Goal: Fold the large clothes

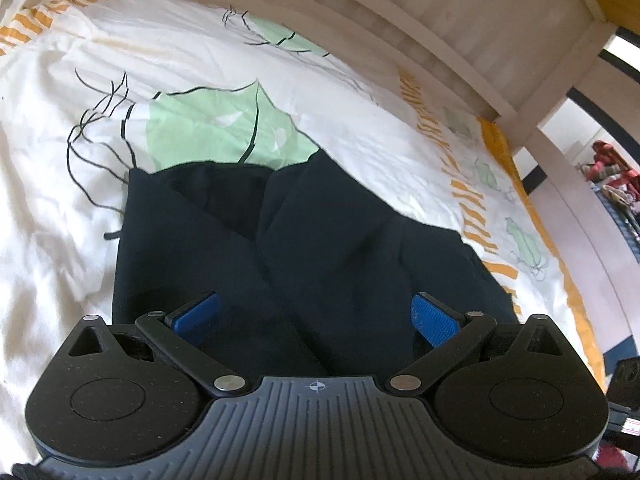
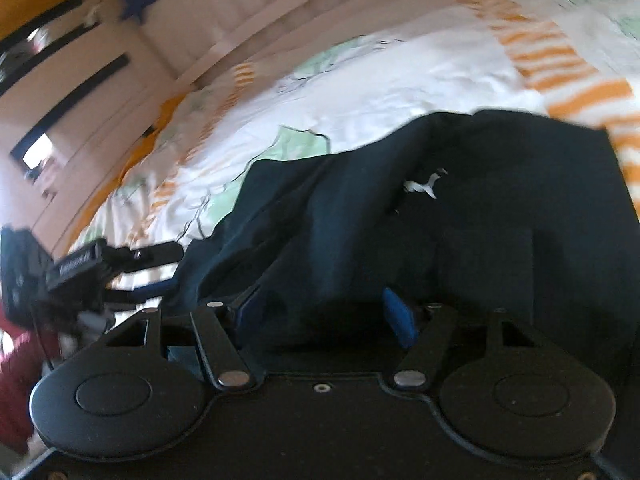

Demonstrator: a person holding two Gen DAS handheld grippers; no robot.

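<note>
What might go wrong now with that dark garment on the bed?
The dark garment lies bunched, with one flap folded across another, so creases may get pressed in. The right gripper is open with cloth heaped between its fingers, so a pad could snag it on pulling away. The left gripper is open too, so nothing pins the fold.

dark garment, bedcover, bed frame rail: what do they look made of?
Dark garment: soft matte knit, probably jersey or sweat fabric; it drapes in loose folds without shine. Bedcover: thin printed woven cloth, likely cotton; fine creases, flat finish. Bed frame rail: pale whitewashed wood, judging by faint streaky grain.
</note>
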